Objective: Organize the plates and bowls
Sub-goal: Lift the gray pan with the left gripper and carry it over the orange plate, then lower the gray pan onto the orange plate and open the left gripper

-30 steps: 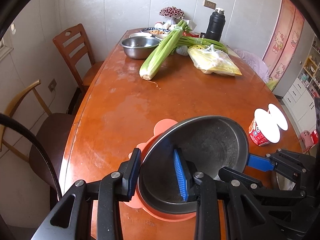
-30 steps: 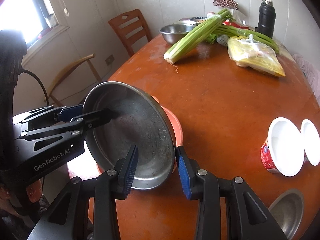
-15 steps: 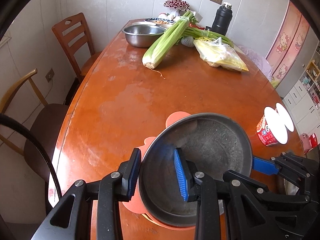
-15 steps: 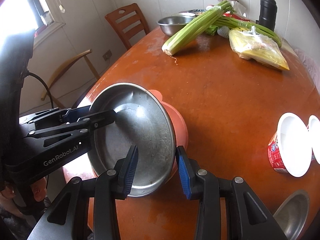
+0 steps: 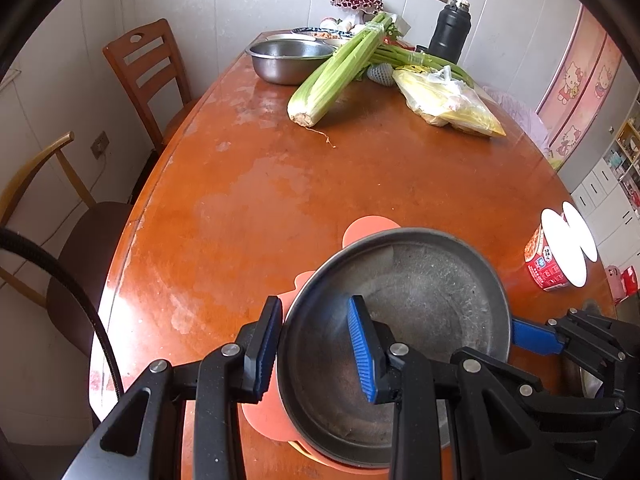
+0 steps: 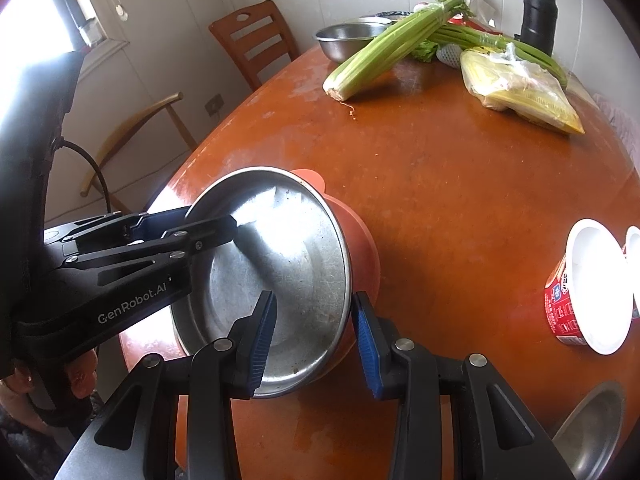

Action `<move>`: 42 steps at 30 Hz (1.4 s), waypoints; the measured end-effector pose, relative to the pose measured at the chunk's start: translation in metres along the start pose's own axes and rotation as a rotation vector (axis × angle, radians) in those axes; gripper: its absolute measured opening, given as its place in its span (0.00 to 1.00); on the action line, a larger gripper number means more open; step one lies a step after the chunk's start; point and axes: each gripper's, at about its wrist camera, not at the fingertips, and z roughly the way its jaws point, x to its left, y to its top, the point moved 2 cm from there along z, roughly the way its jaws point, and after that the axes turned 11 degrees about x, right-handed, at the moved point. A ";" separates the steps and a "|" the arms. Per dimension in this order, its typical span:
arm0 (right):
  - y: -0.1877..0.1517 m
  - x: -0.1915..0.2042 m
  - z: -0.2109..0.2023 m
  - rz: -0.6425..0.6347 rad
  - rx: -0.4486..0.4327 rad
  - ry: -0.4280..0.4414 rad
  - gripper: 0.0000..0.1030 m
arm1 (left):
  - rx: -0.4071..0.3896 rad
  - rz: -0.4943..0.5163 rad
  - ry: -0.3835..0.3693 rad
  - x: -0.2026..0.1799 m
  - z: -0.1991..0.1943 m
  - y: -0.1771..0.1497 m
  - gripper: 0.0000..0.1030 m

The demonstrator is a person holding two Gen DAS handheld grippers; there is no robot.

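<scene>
Indoors, glossy orange-brown table (image 5: 360,184) by white walls — both grippers (image 5: 316,344) (image 6: 314,332) spread, straddling steel bowl (image 5: 420,300) rim, wooden chair (image 5: 148,68)

You have three steel bowls (image 6: 280,280) (image 6: 348,40) (image 6: 592,432), one orange plate (image 6: 364,252), two noodle cups (image 6: 580,292) (image 6: 634,264), one celery bunch (image 6: 384,52), one black flask (image 6: 538,12), two chairs (image 6: 252,44) (image 6: 136,136).
</scene>
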 end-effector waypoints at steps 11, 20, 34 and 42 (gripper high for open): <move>-0.004 0.000 0.002 -0.004 -0.003 -0.008 0.40 | 0.006 0.013 0.014 -0.003 0.007 0.000 0.32; -0.008 0.001 -0.002 -0.015 -0.011 -0.006 0.40 | 0.013 0.011 0.021 -0.003 0.012 0.000 0.32; -0.008 0.000 -0.001 -0.009 -0.014 0.005 0.40 | 0.013 0.016 0.029 -0.003 0.014 -0.004 0.33; -0.009 -0.003 0.000 -0.003 -0.023 -0.010 0.40 | -0.009 0.017 0.039 0.001 0.009 -0.008 0.34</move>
